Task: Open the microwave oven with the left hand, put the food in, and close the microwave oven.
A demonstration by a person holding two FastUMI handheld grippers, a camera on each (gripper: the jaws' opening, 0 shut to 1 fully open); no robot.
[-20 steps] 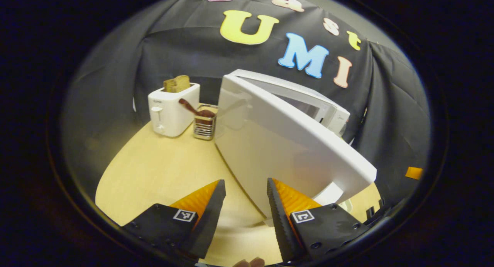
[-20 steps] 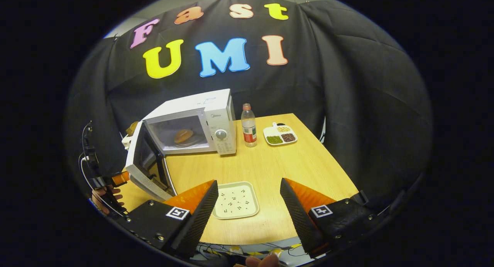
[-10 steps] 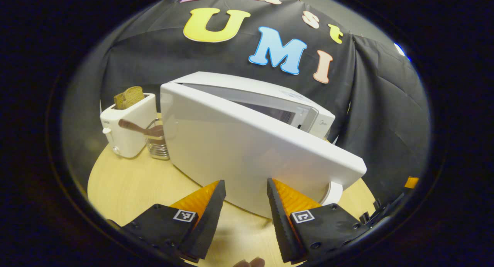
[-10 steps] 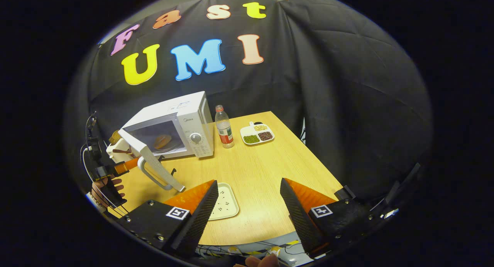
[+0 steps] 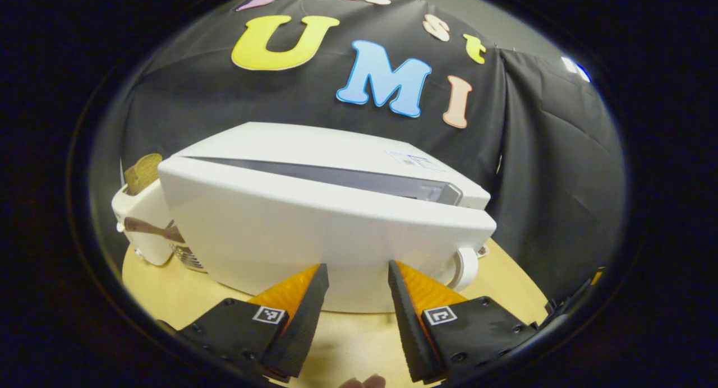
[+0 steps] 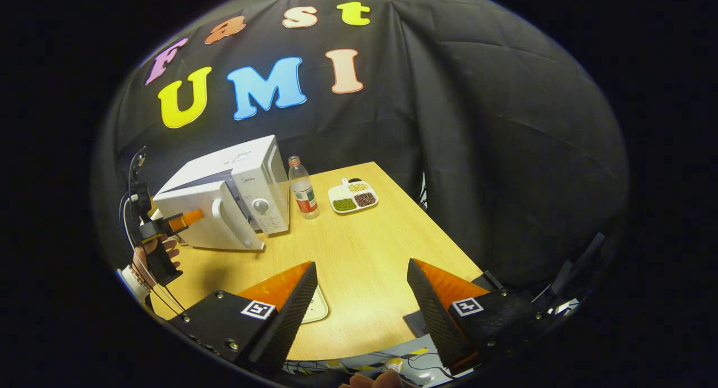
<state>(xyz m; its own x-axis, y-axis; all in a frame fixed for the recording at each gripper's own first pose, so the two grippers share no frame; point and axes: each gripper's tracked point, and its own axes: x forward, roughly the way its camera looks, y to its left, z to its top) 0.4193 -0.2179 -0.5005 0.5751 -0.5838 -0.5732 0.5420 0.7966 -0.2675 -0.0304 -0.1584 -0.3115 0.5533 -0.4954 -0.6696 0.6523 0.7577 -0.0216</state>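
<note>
The white microwave (image 5: 331, 152) (image 6: 247, 166) stands at the table's back left. Its door (image 5: 314, 231) (image 6: 205, 220) is swung almost closed, with a narrow gap left along the top. The white door handle (image 5: 465, 267) (image 6: 221, 217) is at the door's free edge. My left gripper (image 5: 353, 276) is open, its fingertips right against the door's outer face. In the right gripper view that left gripper (image 6: 176, 222) sits at the door, held by a hand (image 6: 154, 259). My right gripper (image 6: 362, 276) hangs open over the table's near edge, holding nothing. The food is hidden behind the door.
A white toaster (image 5: 140, 220) with toast stands left of the microwave, beside a metal holder (image 5: 188, 253) with a brown utensil. A bottle (image 6: 303, 187) and a divided dish (image 6: 353, 194) of beans sit right of the microwave. A pale tray (image 6: 314, 309) lies by my right gripper.
The microwave door has swung from wide open to nearly closed, with my left gripper following against its face. The right gripper's view has drifted right, and the tray now sits behind its left finger.
</note>
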